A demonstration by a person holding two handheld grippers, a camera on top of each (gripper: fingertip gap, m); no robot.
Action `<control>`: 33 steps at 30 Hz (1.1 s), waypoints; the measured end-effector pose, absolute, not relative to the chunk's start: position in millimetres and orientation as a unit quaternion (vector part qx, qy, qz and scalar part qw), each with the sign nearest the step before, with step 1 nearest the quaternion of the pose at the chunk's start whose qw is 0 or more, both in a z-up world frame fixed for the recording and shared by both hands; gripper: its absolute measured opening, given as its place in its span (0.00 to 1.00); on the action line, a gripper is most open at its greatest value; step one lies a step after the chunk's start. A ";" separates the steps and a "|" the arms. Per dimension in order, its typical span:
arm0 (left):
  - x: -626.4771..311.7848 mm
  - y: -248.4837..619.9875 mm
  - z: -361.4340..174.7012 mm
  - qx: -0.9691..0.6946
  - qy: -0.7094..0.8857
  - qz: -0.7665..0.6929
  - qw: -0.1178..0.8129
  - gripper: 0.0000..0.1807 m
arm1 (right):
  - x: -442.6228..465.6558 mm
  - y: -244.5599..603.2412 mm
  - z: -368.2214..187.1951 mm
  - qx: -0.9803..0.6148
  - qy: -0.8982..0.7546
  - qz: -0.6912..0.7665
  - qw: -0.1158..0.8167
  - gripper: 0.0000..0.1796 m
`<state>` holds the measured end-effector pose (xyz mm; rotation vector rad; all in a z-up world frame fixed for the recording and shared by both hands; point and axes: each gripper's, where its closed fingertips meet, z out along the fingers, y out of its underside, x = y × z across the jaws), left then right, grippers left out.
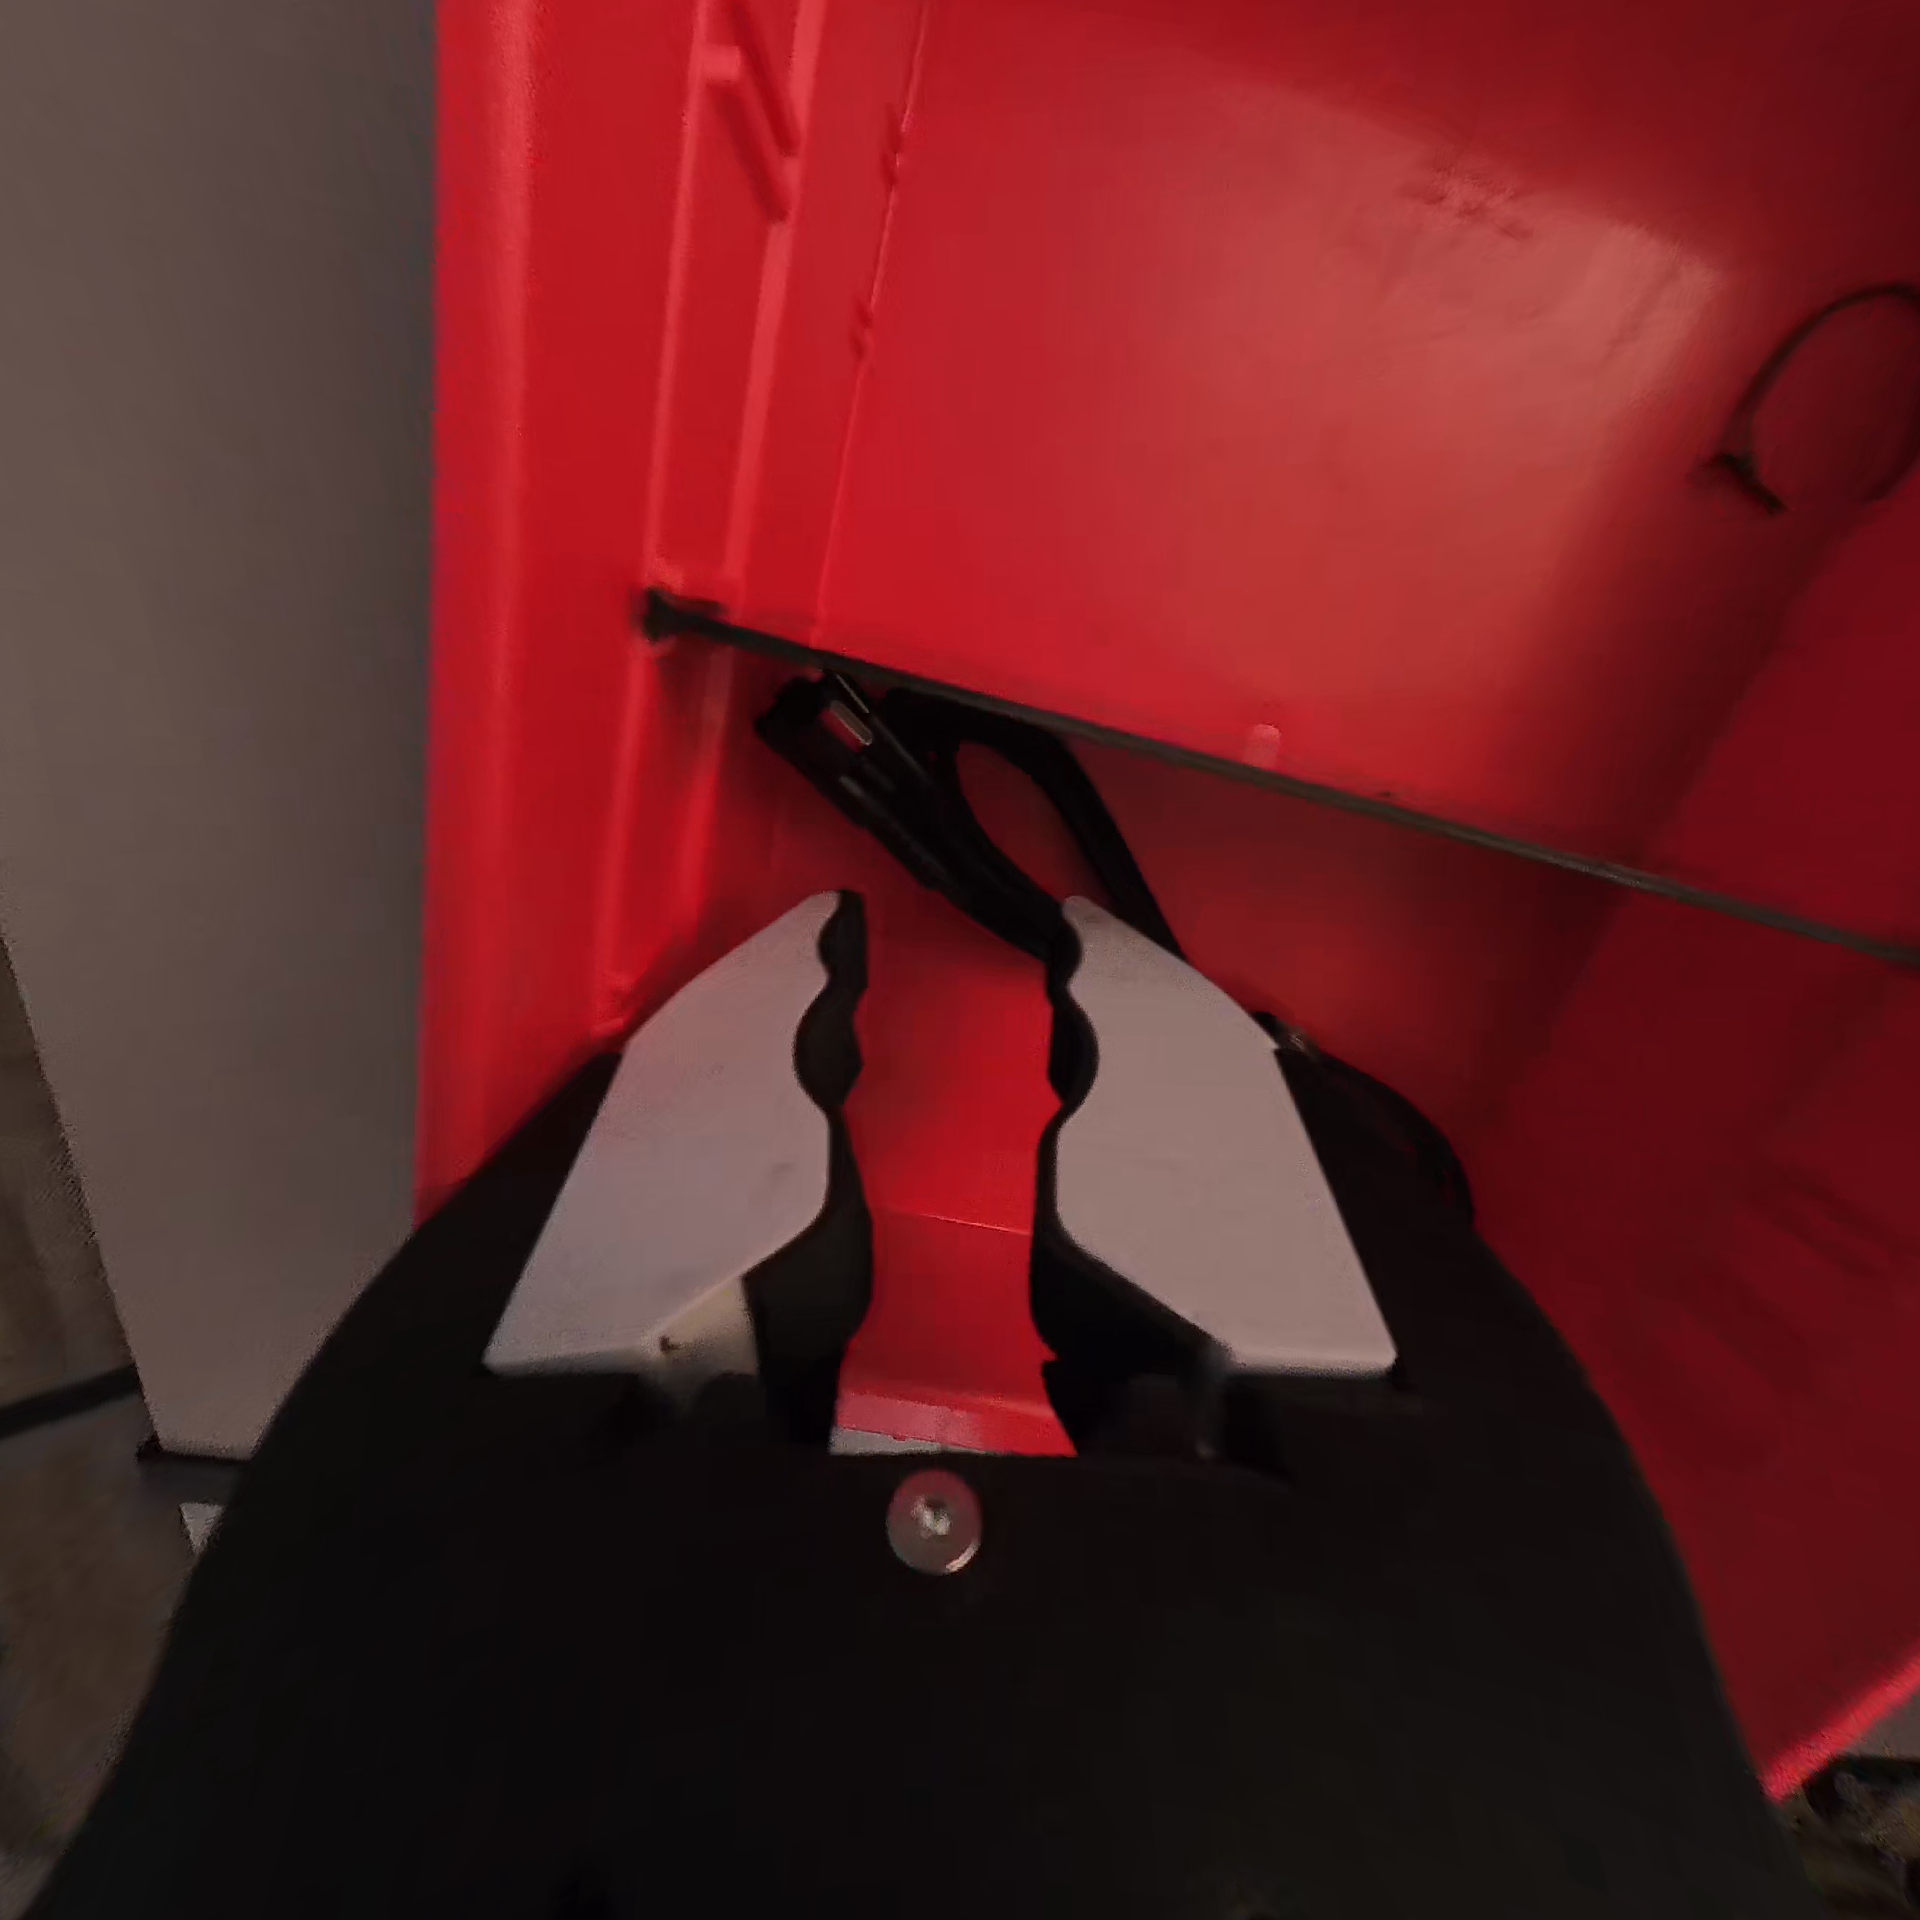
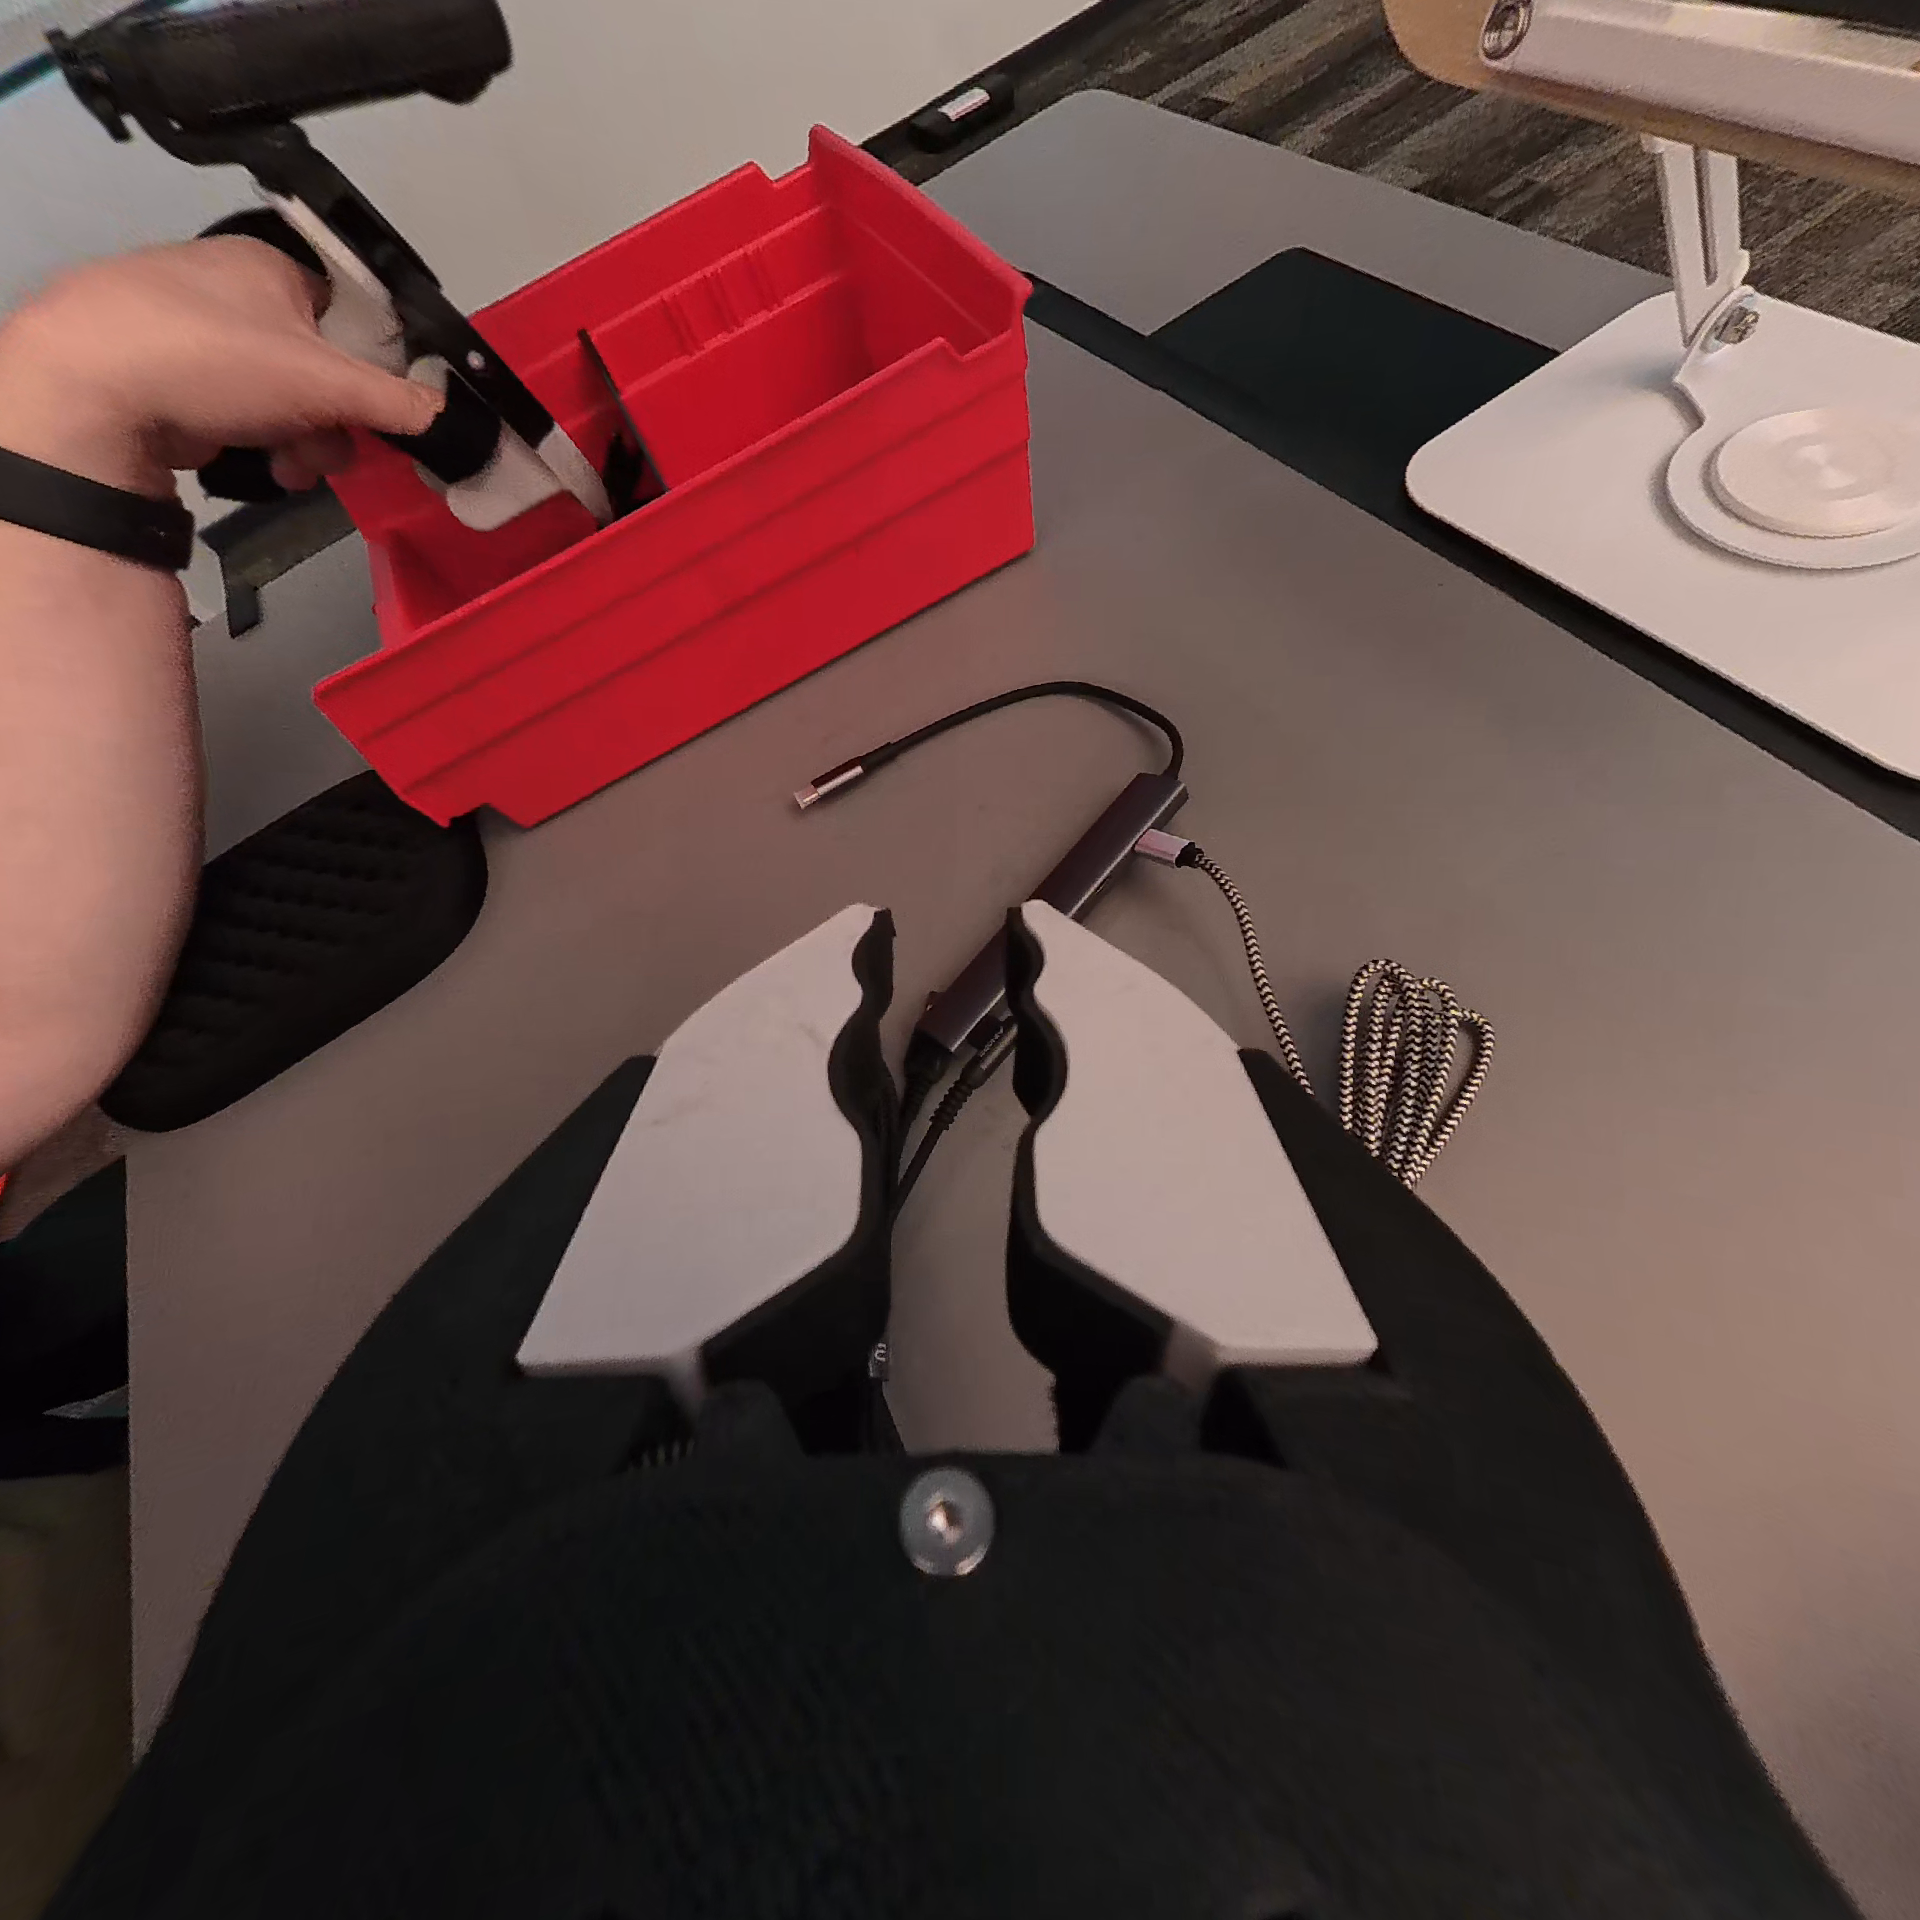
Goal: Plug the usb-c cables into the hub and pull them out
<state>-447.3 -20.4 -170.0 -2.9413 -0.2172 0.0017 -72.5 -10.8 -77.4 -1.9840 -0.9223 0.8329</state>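
Observation:
In the left wrist view my left gripper [image 1: 961,909] is open inside the red bin [image 1: 1247,468]. A bundle of black usb-c cables [image 1: 935,790] lies just ahead of it by the black divider [image 1: 1247,774] and brushes the right fingertip [image 1: 1091,935]; nothing sits between the pads. The right wrist view shows this gripper [image 2: 582,488] dipping into the bin [image 2: 727,582]. My right gripper [image 2: 951,920] hovers over the dark grey hub [image 2: 1101,862] on the table. The hub's near end and black plugs [image 2: 935,1060] lie between its parted fingers. A striped cable [image 2: 1403,1049] is plugged into the hub's side.
The hub's own short lead [image 2: 1039,696] curls toward the bin and ends in a free plug [image 2: 831,788]. A white monitor stand [image 2: 1714,499] stands at the right. A black mesh pad [image 2: 312,935] lies at the left table edge. A person's hand [image 2: 156,364] holds the left gripper. My right fingertips sit around 40 cm from my left ones. My right gripper is the nearer one to the dark grey hub [image 2: 1101,862]: about 12 cm, against 30 cm.

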 end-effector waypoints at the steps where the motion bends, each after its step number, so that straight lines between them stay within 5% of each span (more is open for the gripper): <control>1: -448.2 -19.6 -172.8 -0.993 -0.075 0.009 0.092 0.20 | -72.8 -11.1 -77.8 -0.780 -0.365 0.326 0.389 0.11; 15: -449.5 -20.2 -163.1 -0.994 -0.034 0.005 0.100 0.06 | -74.8 -12.9 -82.3 -0.779 -0.384 0.308 0.388 0.11; 33: -287.7 -74.2 65.3 -0.813 0.292 -0.068 0.499 0.03 | -80.8 -18.9 -53.4 -0.717 -0.424 0.307 0.460 0.11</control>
